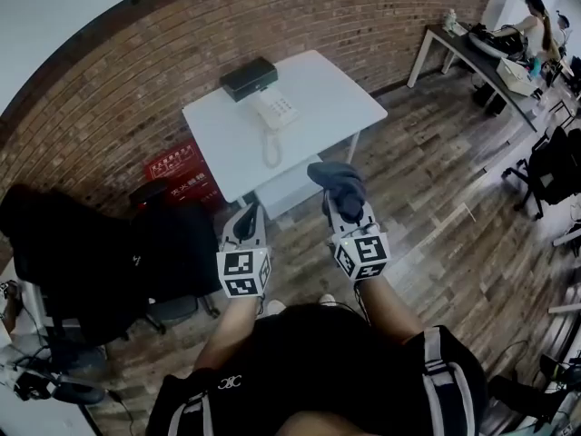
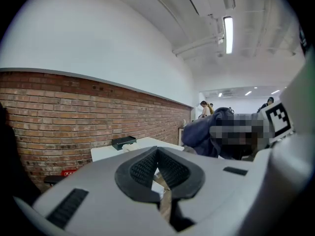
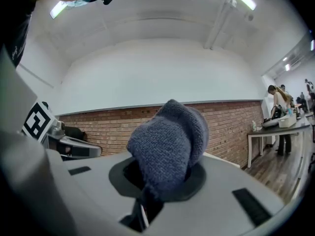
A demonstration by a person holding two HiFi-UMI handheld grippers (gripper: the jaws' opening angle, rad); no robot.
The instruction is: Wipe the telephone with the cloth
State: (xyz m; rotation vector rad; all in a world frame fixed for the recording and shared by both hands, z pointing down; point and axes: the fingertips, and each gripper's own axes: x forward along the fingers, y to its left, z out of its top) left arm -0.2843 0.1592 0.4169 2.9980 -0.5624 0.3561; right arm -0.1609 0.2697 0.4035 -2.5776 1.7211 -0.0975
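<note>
Cloth (image 1: 338, 182) bunched in right gripper (image 1: 348, 209) jaws, poking forward towards telephone (image 1: 275, 112)

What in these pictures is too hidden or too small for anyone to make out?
- Telephone keys: head view, too small to read.
- Red sign print: head view, too small to read.
- Right hand-held gripper pads: right gripper view, the cloth clamped there covers them.
- Most of the table: left gripper view, the left hand-held gripper blocks it.

hand-held gripper (image 3: 160, 188), clamping blue cloth (image 3: 170, 144)
</note>
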